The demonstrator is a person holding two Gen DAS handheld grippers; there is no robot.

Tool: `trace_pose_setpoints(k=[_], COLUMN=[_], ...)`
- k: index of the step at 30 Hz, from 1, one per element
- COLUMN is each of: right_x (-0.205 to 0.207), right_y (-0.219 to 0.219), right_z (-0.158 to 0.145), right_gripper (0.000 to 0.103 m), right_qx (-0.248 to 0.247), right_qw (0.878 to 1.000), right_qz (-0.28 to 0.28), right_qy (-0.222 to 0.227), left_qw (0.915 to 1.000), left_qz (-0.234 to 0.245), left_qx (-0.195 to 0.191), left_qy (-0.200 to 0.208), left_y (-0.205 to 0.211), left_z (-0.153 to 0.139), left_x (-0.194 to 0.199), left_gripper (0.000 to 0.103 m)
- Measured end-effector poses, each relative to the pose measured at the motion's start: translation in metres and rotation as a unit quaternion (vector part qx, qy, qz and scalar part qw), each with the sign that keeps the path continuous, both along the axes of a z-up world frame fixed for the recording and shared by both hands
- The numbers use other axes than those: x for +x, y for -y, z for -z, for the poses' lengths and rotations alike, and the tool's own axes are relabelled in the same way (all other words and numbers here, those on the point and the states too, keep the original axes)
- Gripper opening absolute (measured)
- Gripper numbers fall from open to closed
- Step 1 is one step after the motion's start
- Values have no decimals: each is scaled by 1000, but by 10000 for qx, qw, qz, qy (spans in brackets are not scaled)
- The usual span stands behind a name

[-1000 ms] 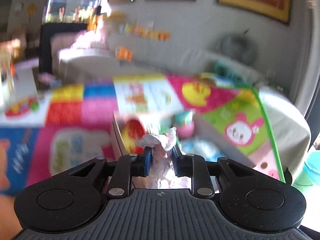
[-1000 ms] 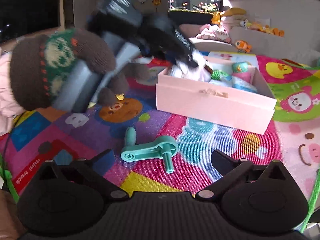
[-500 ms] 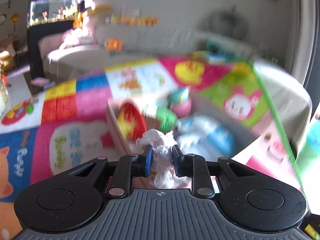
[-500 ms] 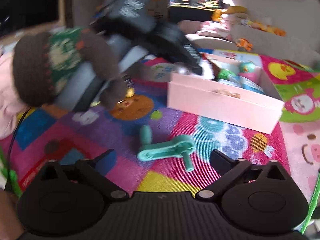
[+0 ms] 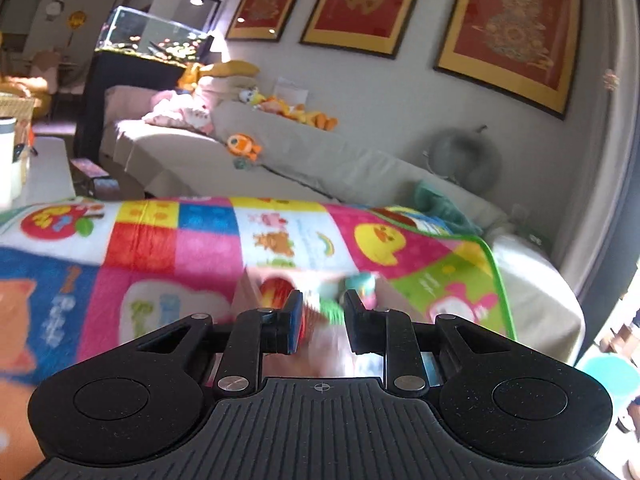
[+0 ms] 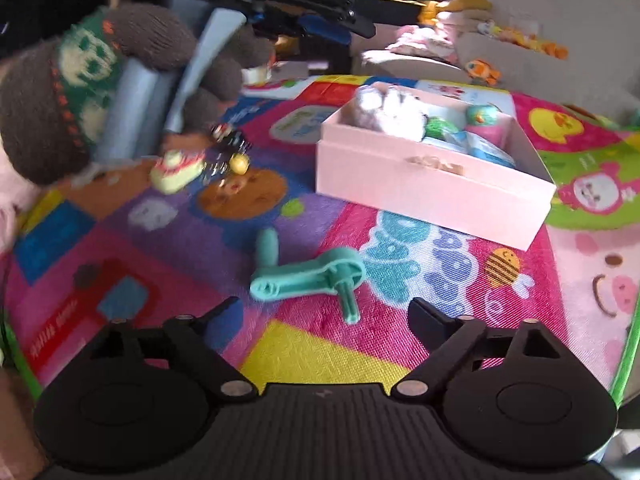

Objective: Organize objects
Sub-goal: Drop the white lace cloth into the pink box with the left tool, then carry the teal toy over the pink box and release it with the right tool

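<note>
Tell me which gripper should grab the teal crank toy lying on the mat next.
Right. The right gripper is open with the teal crank toy lying on the mat just ahead between its fingers. The left gripper is open too, raised near the pink box.

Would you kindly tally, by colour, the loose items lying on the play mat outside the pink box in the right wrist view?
Teal: 1, the crank handle
Cream-yellow: 1, the cake-like toy
Black with a yellow ball: 1, the small blurred toy
Total: 3, all apart from the pink box
</note>
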State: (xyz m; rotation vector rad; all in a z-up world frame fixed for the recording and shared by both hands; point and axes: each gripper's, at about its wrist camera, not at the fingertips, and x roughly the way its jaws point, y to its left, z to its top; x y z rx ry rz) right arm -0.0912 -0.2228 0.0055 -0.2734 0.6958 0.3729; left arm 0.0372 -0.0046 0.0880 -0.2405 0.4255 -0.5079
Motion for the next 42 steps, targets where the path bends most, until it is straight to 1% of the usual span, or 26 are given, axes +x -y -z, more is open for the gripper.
trace_pose_setpoints(k=[1, 3, 4, 5, 6, 7, 9, 10, 11, 13, 15, 18, 20, 21, 22, 23, 24, 27, 29, 31, 34, 36, 38, 40, 42], right_x=[0, 11, 18, 24, 27, 27, 25, 23, 23, 23, 38, 61, 73, 78, 80, 79, 78, 61, 50, 41, 39, 51, 71, 99, 129], right_y=[1, 7, 11, 16, 21, 27, 32, 29, 24, 10, -3, -9, -10, -10, -8, -4, -4, -3, -1, 3, 11, 16, 16, 11, 4], right_z=[1, 4, 4, 2, -3, -10, -20, -23, -23, -22, -18, -9, 0, 4, 5, 3, 0, -10, -23, -43, -82, -106, -122, -127, -119], right_gripper=[86, 85, 84, 83, 83, 83, 83, 83, 83, 83, 83, 81, 80, 73, 66, 57, 43, 43, 42, 42, 42, 42, 42, 42, 42], right_qx=[-262, -760, -943, -1002, -857, -516, 272, 508, 608, 557, 487, 425, 302, 280, 372, 507, 550, 486, 466, 567, 800, 1018, 1159, 1214, 1109], right_qw=[9995, 9939, 9893, 9854, 9852, 9879, 9922, 9922, 9920, 9929, 9949, 9978, 9984, 9983, 9979, 9972, 9969, 9977, 9979, 9972, 9928, 9891, 9858, 9847, 9856], right_qz=[97, 609, 920, 1191, 1342, 1368, 1208, 1136, 1102, 997, 785, 500, 474, 498, 495, 482, 466, 463, 454, 455, 596, 639, 742, 864, 982], right_qy=[179, 514, 631, 682, 639, 511, 173, 96, 121, 331, 403, 131, -36, -123, -194, -265, -328, -116, 0, 198, 670, 854, 962, 900, 816], left_qw=[10000, 9997, 9994, 9991, 9988, 9985, 9983, 9982, 9981, 9978, 9976, 9978, 9978, 9977, 9975, 9973, 9971, 9966, 9968, 9968, 9966, 9965, 9965, 9962, 9958], left_qz=[50, 54, 35, 5, -32, -61, -64, -36, -19, 6, 34, 47, 12, -7, -13, -12, -15, -10, -6, -10, -54, -77, -96, -117, -139], left_qx=[-31, -113, -157, -188, -218, -230, -246, -261, -279, -314, -344, -440, -480, -505, -536, -560, -577, -609, -608, -594, -572, -566, -567, -586, -621], left_qy=[-49, -206, -318, -391, -446, -491, -532, -540, -556, -582, -596, -484, -458, -450, -457, -477, -498, -551, -524, -530, -596, -604, -606, -633, -660], left_y=[-8, -21, -27, -31, -36, -39, -44, -45, -46, -48, -48, -50, -51, -52, -53, -53, -54, -54, -53, -53, -53, -53, -53, -54, -56], left_z=[5, 19, 28, 34, 42, 50, 60, 65, 70, 76, 77, 78, 77, 76, 77, 77, 78, 79, 78, 78, 80, 80, 80, 81, 81], left_x=[-12, -32, -43, -51, -60, -67, -74, -77, -78, -80, -81, -85, -86, -86, -86, -85, -85, -83, -84, -84, -82, -83, -83, -83, -82], left_gripper=[26, 26, 26, 26, 26, 26, 26, 26, 26, 26, 26, 26, 26, 26, 26, 26, 26, 26, 26, 26, 26, 26, 26, 26, 26])
